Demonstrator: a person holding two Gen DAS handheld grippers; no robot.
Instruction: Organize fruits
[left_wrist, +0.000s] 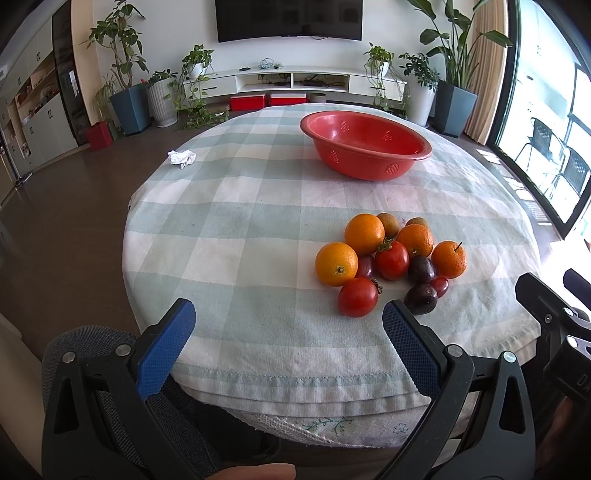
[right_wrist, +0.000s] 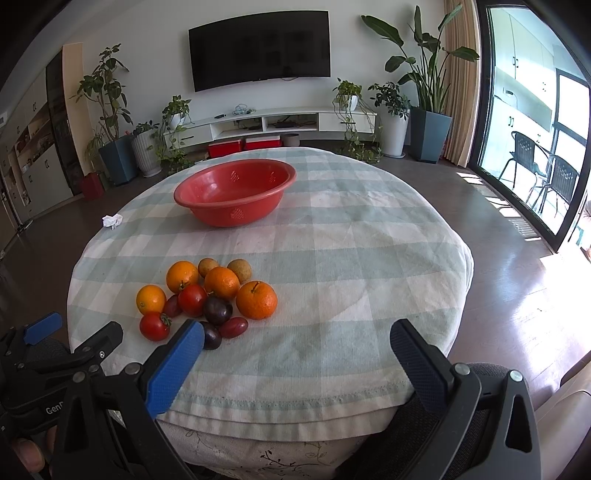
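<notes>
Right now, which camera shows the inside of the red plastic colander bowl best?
The right wrist view: the red plastic colander bowl shows its empty floor and perforated walls. In the left wrist view, the bowl shows less floor.

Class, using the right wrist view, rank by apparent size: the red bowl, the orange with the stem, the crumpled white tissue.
1. Red bowl
2. Orange with the stem
3. Crumpled white tissue, though it lies farther from the camera than the orange.
</notes>
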